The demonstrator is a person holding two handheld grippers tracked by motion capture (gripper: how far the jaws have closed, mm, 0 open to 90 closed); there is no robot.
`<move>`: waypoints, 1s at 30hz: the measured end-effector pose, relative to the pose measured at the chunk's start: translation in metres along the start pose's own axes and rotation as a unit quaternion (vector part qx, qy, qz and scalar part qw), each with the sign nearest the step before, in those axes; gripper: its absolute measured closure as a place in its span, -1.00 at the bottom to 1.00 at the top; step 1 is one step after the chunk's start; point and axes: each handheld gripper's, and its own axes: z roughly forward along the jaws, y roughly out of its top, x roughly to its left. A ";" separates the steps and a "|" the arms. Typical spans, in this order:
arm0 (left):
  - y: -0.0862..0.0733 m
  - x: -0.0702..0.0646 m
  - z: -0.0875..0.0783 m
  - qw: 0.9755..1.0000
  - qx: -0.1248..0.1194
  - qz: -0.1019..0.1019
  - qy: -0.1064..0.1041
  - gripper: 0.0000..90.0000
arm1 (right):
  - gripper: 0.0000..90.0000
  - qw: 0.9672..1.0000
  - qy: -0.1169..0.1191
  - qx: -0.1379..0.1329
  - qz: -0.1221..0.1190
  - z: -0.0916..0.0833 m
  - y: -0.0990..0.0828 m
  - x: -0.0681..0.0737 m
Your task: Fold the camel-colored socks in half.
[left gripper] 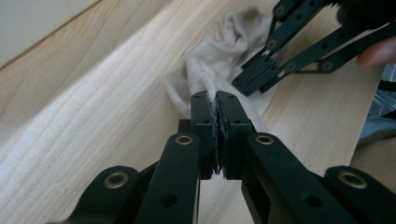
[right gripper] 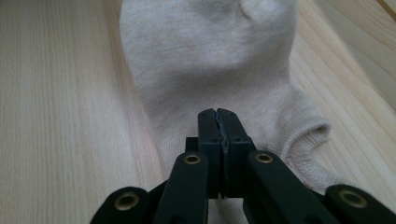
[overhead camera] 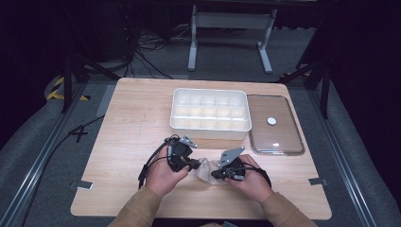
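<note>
While both grippers' jaws clamp it, the soft ribbed beige sock bunches.

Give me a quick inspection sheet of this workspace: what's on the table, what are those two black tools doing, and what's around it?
Surface: light wooden table, bare near the left edge.
Job's things: beige sock, lying between the two grippers.
Clutter: white divided tray; clear lid beside it, white knob on top.
Grippers: left gripper shut on the sock's ribbed edge; right gripper shut over the sock, grip unclear.
Cables: black cable trailing from the left gripper; more on the floor behind.
Surroundings: grey floor, metal stand, dark backdrop.
</note>
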 end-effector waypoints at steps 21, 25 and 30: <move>0.014 -0.016 -0.002 0.999 0.006 0.031 0.003 0.93 | 0.96 0.998 0.009 -0.051 0.031 -0.007 0.003 0.008; 0.017 -0.015 -0.003 1.000 0.010 0.030 0.003 0.93 | 0.98 0.998 -0.005 -0.029 0.057 -0.036 -0.011 -0.001; 0.021 -0.018 -0.001 0.999 0.011 0.035 0.000 0.93 | 0.98 0.997 -0.015 0.016 0.076 -0.034 -0.023 -0.005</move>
